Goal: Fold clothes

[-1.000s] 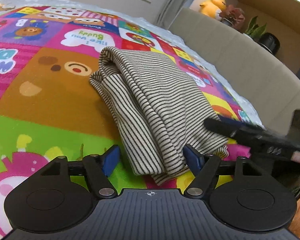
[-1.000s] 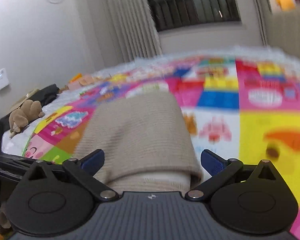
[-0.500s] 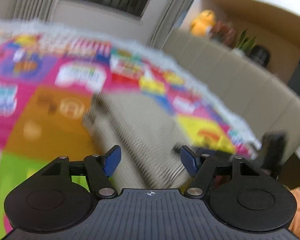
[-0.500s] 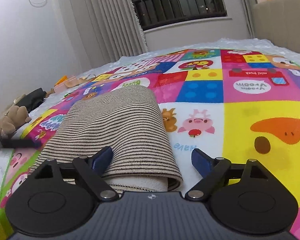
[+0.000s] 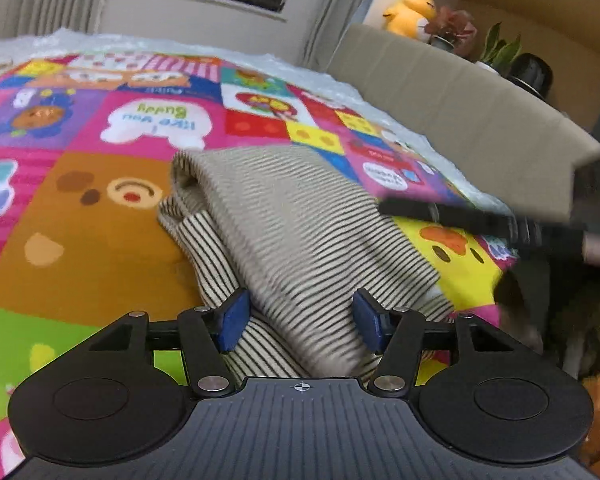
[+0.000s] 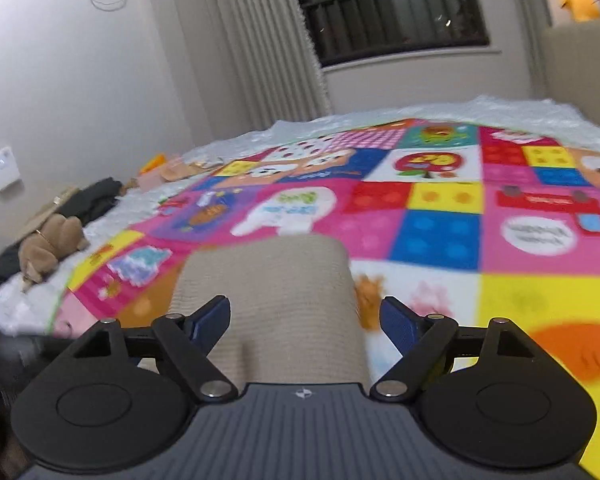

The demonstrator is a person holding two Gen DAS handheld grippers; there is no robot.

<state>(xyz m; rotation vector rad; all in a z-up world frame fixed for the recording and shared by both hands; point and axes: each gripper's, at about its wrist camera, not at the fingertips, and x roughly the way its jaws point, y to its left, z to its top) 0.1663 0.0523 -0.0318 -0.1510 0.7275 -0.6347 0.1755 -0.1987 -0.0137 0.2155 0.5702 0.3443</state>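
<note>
Left gripper (image 5: 300, 322): jaws stood apart, one blue pad on each side of the near end of the striped garment; the pictures did not show whether either pad pressed the cloth.
Right gripper (image 6: 306, 322): jaws stood wide apart, with the garment's near end rising between the blue pads; clamped on nothing that could be seen.
Striped garment (image 5: 296, 232): cream with thin dark stripes, folded into a long bundle, lying on the play mat and running from between the left gripper's pads away toward the mat's middle; its far end showed a rounded fold. In the right wrist view the same garment (image 6: 276, 296) was motion-blurred, so the stripes barely showed.
Other tool: the right gripper (image 5: 500, 224) appeared in the left wrist view as a blurred dark bar at the garment's right edge, above the duck picture.
Play mat (image 5: 80, 240): bright patchwork of cartoon squares under the garment.
Writing: upside-down green letters on a white cloud patch (image 5: 160, 122) seemed to read "I like you Buddy"; other patch labels were too blurred to read.
Far edge: a beige sofa back (image 5: 460, 92), with a yellow plush duck (image 5: 408, 10) and potted plants (image 5: 496, 48) on the ledge behind it.
Right wrist view, far left: a brown plush toy (image 6: 48, 242) lay beside the mat.
</note>
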